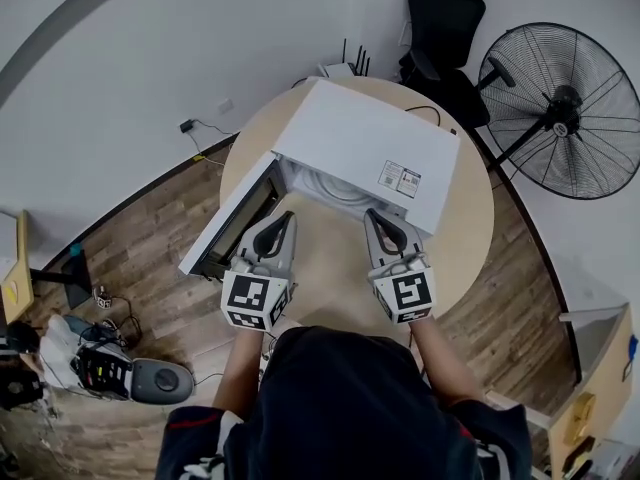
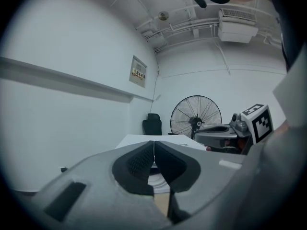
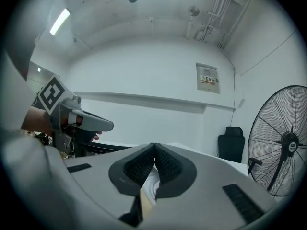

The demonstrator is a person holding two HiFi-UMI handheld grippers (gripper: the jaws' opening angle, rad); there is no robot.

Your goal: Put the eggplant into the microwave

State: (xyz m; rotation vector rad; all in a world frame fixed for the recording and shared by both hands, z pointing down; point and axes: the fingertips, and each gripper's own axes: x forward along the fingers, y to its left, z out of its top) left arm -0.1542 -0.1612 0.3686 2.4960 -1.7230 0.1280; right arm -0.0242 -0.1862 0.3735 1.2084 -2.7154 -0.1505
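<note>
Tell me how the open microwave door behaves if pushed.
The door looks rigid and stands open on one side, so it would probably swing, not bend. The boxy microwave sits flat on the table, likely staying put.

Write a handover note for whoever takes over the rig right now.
Left gripper: jaws shut, empty, level in front of the microwave opening.
Right gripper: jaws shut, empty, alongside the left.
Microwave: on the round table, door swung open to the left, white turntable partly visible inside.
Eggplant: in no view; most of the cavity is hidden, so it may be inside.
Done: door open.
Left: locate the eggplant and confirm it is in; probably shut the door.
</note>
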